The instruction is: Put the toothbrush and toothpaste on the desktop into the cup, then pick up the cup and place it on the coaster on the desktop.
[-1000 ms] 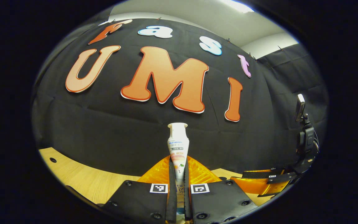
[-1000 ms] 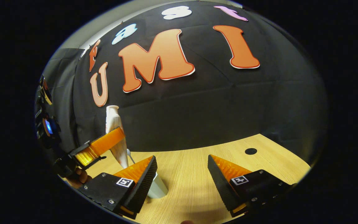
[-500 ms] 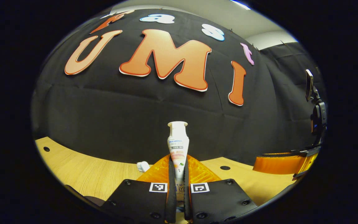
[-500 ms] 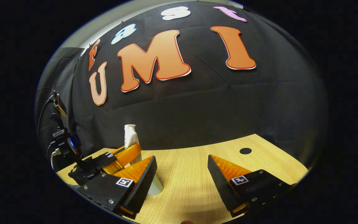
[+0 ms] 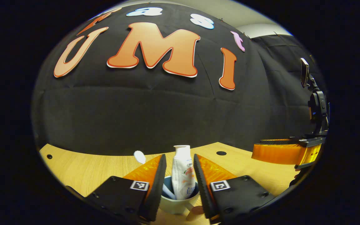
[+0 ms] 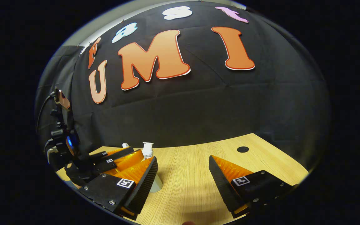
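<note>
Both tongs open; toothpaste, print illegible, upright in cup.

Light wood-grain desktop, bare across the middle. Round dark hole in the desktop near its far edge, close to the black cloth wall; in the left gripper view two such holes, one toward the far right, another small one at the far left corner. The cloth wall rises straight off the desktop's far edge. Pale ceiling strip above the wall.
</note>
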Demonstrator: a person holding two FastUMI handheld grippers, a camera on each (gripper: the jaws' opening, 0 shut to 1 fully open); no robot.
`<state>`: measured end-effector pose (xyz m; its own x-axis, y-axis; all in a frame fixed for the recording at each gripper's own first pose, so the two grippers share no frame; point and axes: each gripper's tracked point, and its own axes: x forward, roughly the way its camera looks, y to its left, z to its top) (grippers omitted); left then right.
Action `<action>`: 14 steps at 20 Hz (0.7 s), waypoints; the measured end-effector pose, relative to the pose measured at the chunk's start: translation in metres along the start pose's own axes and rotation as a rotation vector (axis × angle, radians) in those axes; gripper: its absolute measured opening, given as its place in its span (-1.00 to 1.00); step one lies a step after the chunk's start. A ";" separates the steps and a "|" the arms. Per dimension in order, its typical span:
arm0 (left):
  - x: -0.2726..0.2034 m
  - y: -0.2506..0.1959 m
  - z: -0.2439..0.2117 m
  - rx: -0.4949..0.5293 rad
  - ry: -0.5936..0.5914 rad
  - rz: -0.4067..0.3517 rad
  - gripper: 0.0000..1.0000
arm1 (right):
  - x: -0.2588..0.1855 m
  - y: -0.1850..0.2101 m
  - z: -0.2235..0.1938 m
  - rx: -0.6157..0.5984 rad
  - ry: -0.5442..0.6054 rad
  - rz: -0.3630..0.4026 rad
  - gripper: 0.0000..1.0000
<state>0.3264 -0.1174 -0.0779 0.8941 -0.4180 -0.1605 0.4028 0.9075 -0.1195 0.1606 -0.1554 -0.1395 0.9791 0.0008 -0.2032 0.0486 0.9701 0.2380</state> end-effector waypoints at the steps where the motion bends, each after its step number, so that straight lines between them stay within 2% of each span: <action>1: -0.008 0.002 0.010 0.003 -0.016 0.005 0.41 | -0.002 0.004 0.002 0.000 -0.002 0.004 0.97; 3: -0.023 0.003 0.028 0.014 -0.045 0.010 0.76 | -0.006 0.013 0.005 0.005 -0.005 0.015 0.97; 5: -0.042 0.008 0.045 0.037 -0.062 0.032 0.98 | -0.008 0.017 0.004 0.003 0.007 0.007 0.96; 8: -0.073 0.013 0.063 0.048 -0.063 0.053 0.98 | -0.010 0.035 0.000 -0.001 0.044 0.029 0.97; 14: -0.139 0.035 0.078 0.038 -0.019 0.116 0.98 | -0.009 0.081 -0.029 -0.044 0.193 0.082 0.97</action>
<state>0.2310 -0.0243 0.0166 0.9386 -0.3095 -0.1526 0.3031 0.9508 -0.0640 0.1504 -0.0704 -0.1458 0.9234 0.1223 -0.3640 -0.0423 0.9746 0.2200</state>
